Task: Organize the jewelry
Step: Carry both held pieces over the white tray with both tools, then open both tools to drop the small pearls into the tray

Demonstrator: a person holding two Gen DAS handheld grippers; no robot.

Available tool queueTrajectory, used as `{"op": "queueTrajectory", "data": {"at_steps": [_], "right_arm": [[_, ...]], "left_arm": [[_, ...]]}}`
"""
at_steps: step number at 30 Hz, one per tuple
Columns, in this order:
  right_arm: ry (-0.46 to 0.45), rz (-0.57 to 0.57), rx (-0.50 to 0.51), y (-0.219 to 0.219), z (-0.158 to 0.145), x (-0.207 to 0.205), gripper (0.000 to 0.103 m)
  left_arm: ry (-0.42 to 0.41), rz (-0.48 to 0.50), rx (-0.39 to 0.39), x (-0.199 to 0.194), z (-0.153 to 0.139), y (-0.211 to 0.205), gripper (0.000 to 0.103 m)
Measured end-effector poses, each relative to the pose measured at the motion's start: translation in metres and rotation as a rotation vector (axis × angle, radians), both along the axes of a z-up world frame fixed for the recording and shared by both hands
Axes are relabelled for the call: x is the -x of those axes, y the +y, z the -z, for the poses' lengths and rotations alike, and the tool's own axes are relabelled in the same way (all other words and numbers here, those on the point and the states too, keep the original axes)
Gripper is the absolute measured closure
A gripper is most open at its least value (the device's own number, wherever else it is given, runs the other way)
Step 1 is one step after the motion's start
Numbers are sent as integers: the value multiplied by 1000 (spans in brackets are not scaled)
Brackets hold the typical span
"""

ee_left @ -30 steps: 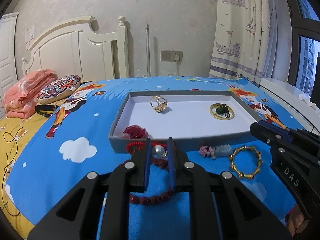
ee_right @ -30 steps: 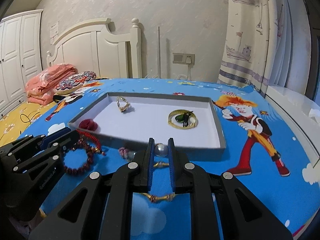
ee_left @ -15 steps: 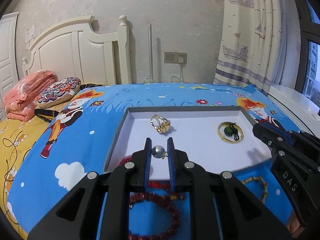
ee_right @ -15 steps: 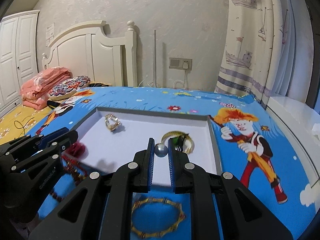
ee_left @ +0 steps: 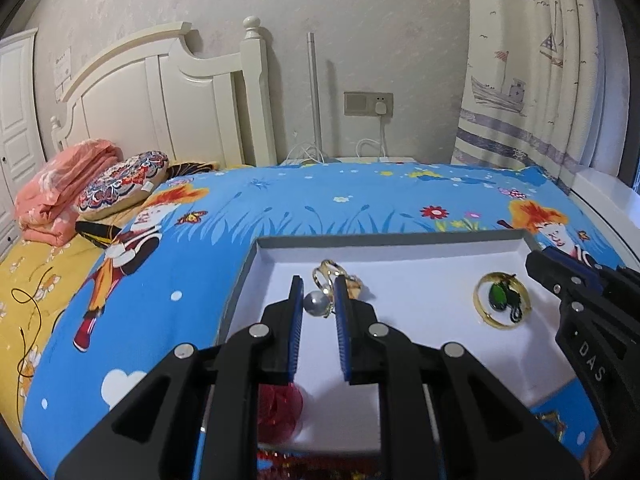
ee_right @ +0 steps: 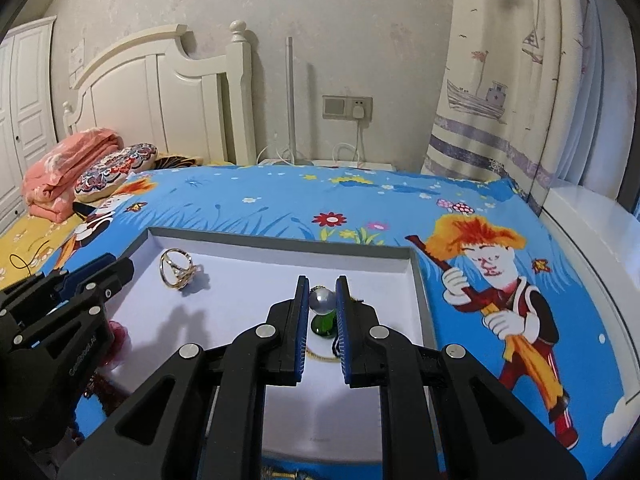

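A shallow grey tray with a white floor lies on the blue bedspread. My left gripper is shut on a grey pearl earring over the tray, just in front of a gold ring. My right gripper is shut on a second grey pearl earring, above a gold bangle with a green pendant. A red flower piece lies at the tray's near left.
Red beads and a gold bracelet lie on the bedspread in front of the tray. A patterned cushion and a folded pink blanket are at the far left by the headboard. A curtain hangs at the right.
Both grippers have moved forward from above the loose jewelry on the bedspread to over the tray, each keeping hold of its pearl earring.
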State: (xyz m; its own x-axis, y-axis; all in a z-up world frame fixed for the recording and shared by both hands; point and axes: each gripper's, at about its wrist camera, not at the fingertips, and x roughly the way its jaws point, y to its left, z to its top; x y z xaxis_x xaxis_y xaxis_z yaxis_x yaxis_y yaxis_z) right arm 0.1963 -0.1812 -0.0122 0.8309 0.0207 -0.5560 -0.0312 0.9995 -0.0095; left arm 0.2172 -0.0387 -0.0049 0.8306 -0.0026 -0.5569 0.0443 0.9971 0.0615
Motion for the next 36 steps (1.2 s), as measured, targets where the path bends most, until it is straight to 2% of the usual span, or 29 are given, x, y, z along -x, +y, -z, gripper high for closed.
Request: {"op": "queueTrajectory", "data": {"at_steps": [11, 12, 13, 16, 19, 22, 27, 30, 36], "right_arm": [[34, 4, 13, 3, 6, -15, 89], [39, 13, 12, 2, 6, -16, 89], [46, 19, 10, 0, 6, -17, 87], [52, 22, 13, -4, 7, -18, 85], [49, 23, 14, -5, 6, -17, 74], [40, 21, 0, -8, 4, -12, 74], [1, -7, -4, -9, -6, 9, 74], [-12, -23, -18, -10, -9, 22, 74], [-12, -38, -24, -9, 1, 52, 74]], "left_arm": [[23, -7, 2, -12, 3, 1, 87], [27, -13, 8, -13, 3, 2, 85], [31, -18, 13, -13, 4, 3, 76], [24, -33, 33, -12, 1, 8, 66], [16, -43, 33, -10, -1, 11, 56], [11, -51, 35, -6, -3, 15, 49], [-10, -62, 41, 7, -7, 22, 39], [-23, -65, 39, 18, -9, 26, 37], [-80, -70, 53, 48, -12, 35, 29]]}}
